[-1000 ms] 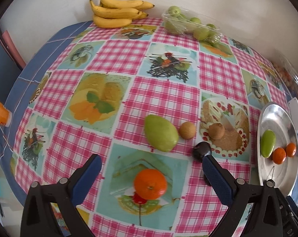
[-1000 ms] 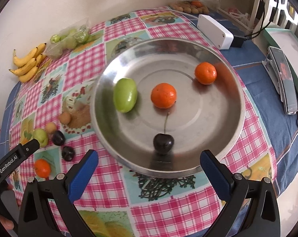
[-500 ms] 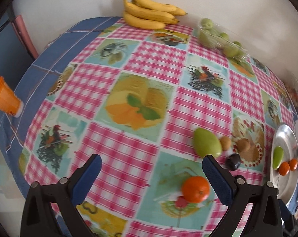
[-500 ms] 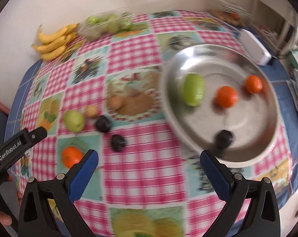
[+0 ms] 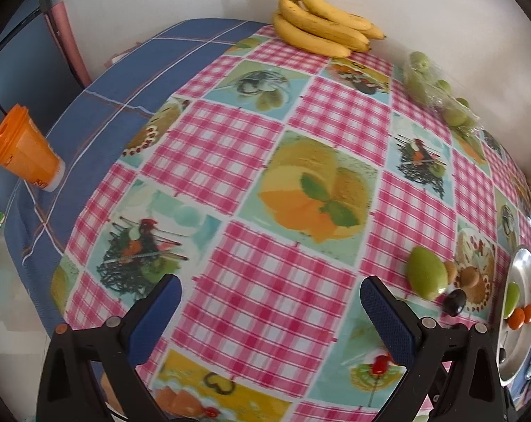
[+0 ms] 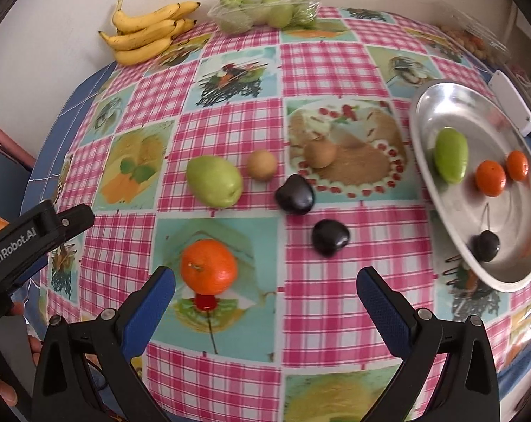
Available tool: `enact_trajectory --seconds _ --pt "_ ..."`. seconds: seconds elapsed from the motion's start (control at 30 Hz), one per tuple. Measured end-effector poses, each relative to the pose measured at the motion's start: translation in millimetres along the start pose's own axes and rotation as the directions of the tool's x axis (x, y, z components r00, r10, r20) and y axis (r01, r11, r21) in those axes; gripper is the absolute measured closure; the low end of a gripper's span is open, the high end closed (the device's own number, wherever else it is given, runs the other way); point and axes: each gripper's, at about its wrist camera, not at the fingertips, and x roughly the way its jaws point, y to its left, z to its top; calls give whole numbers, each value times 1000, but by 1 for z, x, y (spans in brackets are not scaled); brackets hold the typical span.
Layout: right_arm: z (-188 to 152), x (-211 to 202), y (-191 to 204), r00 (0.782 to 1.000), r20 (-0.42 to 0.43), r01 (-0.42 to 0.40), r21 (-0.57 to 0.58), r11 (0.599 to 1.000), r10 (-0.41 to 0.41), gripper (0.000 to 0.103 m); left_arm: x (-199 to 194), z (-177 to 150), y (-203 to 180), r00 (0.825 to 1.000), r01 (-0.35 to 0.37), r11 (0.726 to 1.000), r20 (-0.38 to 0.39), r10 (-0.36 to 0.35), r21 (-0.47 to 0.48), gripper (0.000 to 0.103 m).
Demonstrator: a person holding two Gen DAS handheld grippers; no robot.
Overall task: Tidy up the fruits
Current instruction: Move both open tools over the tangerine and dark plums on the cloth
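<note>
In the right wrist view a steel tray [image 6: 441, 204] at the right holds a green fruit [image 6: 451, 154], two oranges [image 6: 490, 178] and a dark cherry [image 6: 484, 245]. On the checked cloth lie an orange [image 6: 209, 266], a green mango [image 6: 214, 181], two brown fruits [image 6: 261, 164], and two dark fruits [image 6: 295, 194]. My right gripper [image 6: 265, 302] is open and empty, just short of the orange. My left gripper [image 5: 270, 311] is open and empty over bare cloth; the mango [image 5: 426, 277] and tray [image 5: 523, 263] lie to its right.
Bananas [image 6: 146, 33] and a bag of green fruits [image 6: 265, 12] sit at the table's far edge by the wall. A white box [image 6: 513, 105] lies behind the tray. An orange cup [image 5: 23, 153] stands at the left on the blue cloth.
My right gripper swung left from over the tray to the loose fruits. My left gripper swung left and away from the orange, which has left its view.
</note>
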Motion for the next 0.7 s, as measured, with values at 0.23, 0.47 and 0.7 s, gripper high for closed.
enact_trajectory --seconds 0.23,0.47,0.7 --pt "1 10 -3 1000 -27 -5 21 1000 6 0 13 -2 12 999 4 999 -38 -5 -39 0" --pt "2 13 -21 1000 -30 1 59 998 1 0 20 -8 -4 997 50 999 -60 -50 -7 0" --pt "4 17 -37 998 -44 -36 124 992 41 0 24 -13 -16 992 96 995 -83 -95 3 0"
